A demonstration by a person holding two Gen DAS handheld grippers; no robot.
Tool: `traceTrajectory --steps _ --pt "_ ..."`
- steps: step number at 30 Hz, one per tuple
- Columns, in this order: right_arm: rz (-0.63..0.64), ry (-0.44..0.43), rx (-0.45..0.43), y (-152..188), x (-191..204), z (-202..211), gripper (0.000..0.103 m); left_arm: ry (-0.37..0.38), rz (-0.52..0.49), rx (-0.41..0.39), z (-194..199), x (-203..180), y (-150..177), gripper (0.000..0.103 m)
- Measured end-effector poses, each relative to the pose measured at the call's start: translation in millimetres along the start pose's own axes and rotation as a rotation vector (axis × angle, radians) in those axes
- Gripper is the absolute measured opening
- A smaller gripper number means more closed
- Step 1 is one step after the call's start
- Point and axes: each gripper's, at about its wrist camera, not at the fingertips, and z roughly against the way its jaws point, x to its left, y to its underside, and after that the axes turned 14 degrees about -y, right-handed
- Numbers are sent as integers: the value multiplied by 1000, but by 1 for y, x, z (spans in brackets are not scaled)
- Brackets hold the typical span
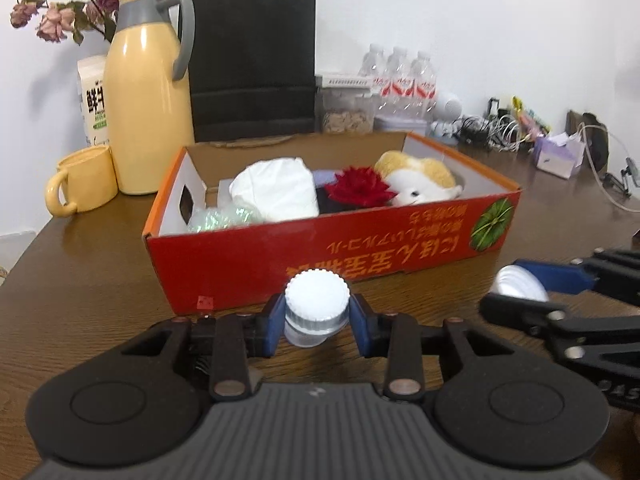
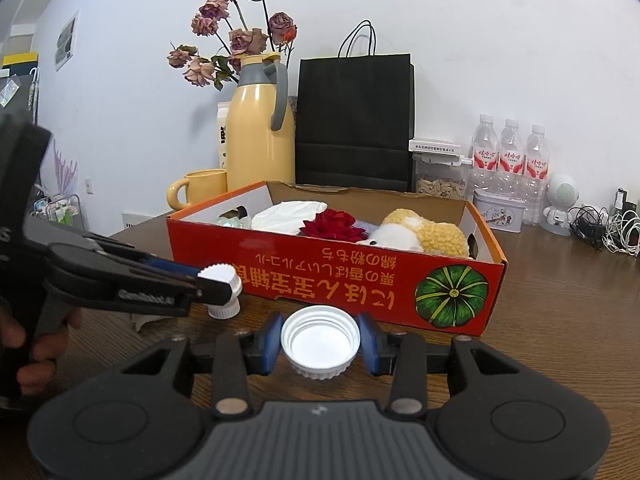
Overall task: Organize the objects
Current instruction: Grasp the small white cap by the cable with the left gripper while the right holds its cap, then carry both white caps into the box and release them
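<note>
My left gripper (image 1: 317,320) is shut on a small clear bottle with a white ribbed cap (image 1: 317,294), held just in front of the red cardboard box (image 1: 320,256). It also shows in the right wrist view (image 2: 218,280) at left. My right gripper (image 2: 320,340) is shut on a white lid (image 2: 320,336) with its hollow side facing the camera. That lid shows in the left wrist view (image 1: 518,284) at right. The box holds a white cloth bundle (image 1: 276,192), a red flower (image 1: 358,190) and a plush toy (image 1: 420,180).
Behind the box stand a yellow thermos (image 1: 150,108), a yellow mug (image 1: 82,184), a milk carton (image 1: 94,100), a black paper bag (image 1: 252,64), water bottles (image 1: 400,76), a jar and cables (image 1: 500,128). The wooden table's left edge (image 1: 20,264) is close.
</note>
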Motion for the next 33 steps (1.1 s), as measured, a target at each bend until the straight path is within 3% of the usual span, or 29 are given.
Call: traceTrajectory --steps 8,18,26,33 --pt "23 4 -22 -10 1 4 39 14 4 -83 19 0 -27 36" --pt "88 46 -125 -75 -12 -11 39 -17 90 -160 8 7 -79 36" --pt "67 75 -121 -110 -34 -63 39 -62 173 -156 -31 10 -114 36" --pt "21 88 -99 -120 -58 -110 39 -99 201 -109 -71 18 -120 36"
